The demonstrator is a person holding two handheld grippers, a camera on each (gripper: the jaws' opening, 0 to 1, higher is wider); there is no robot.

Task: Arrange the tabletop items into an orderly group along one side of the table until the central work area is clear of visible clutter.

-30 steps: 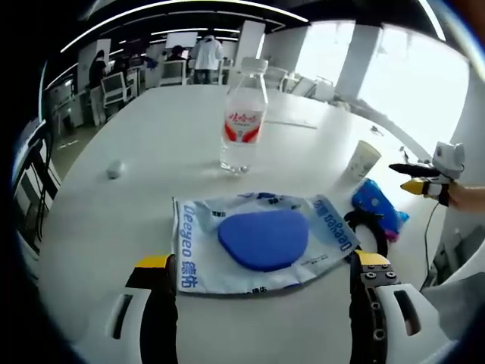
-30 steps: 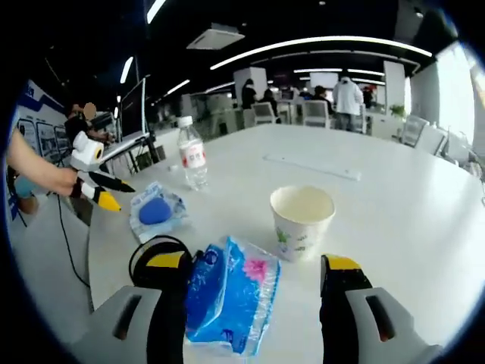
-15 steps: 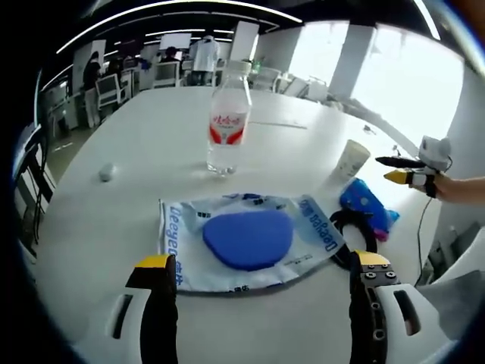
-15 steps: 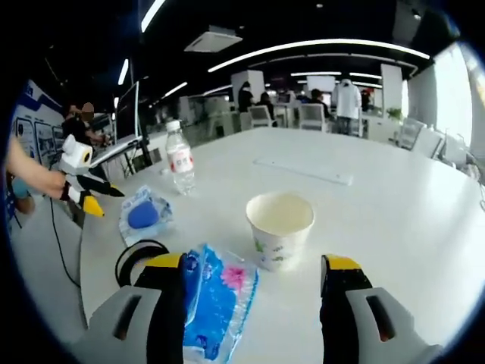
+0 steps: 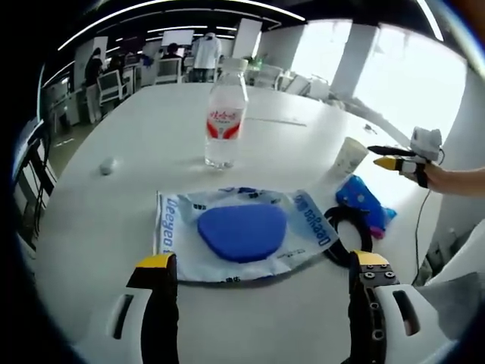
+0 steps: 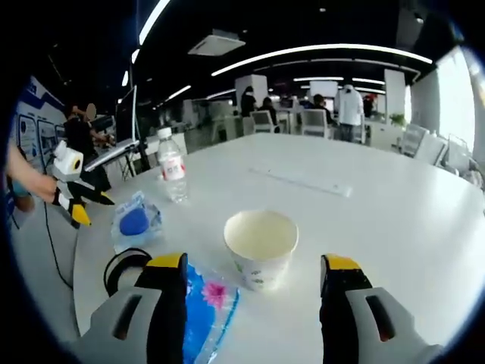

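Observation:
In the left gripper view my left gripper (image 5: 263, 264) stands open just short of a white plastic bag (image 5: 174, 231) holding a blue oval pad (image 5: 242, 231). Behind it rises a water bottle (image 5: 225, 114). To the right lie a black cable loop (image 5: 350, 236), a blue packet (image 5: 362, 203) and a paper cup (image 5: 349, 155), with my right gripper (image 5: 398, 158) hovering beyond them. In the right gripper view my right gripper (image 6: 254, 264) is open, and the paper cup (image 6: 260, 244) stands upright between its jaws. The blue packet (image 6: 204, 312) lies by the left jaw.
A small grey ball (image 5: 107, 165) rests at the table's left. A thin flat strip (image 6: 299, 182) lies mid-table. The cable loop (image 6: 121, 265), bag (image 6: 134, 221), bottle (image 6: 172, 165) and hand-held left gripper (image 6: 72, 201) sit leftward. Chairs and people stand beyond the white table (image 6: 394, 220).
The right gripper has swung over from the blue packet, so the cup now sits between its jaws. The left gripper view has shifted only slightly. No item on the table has moved.

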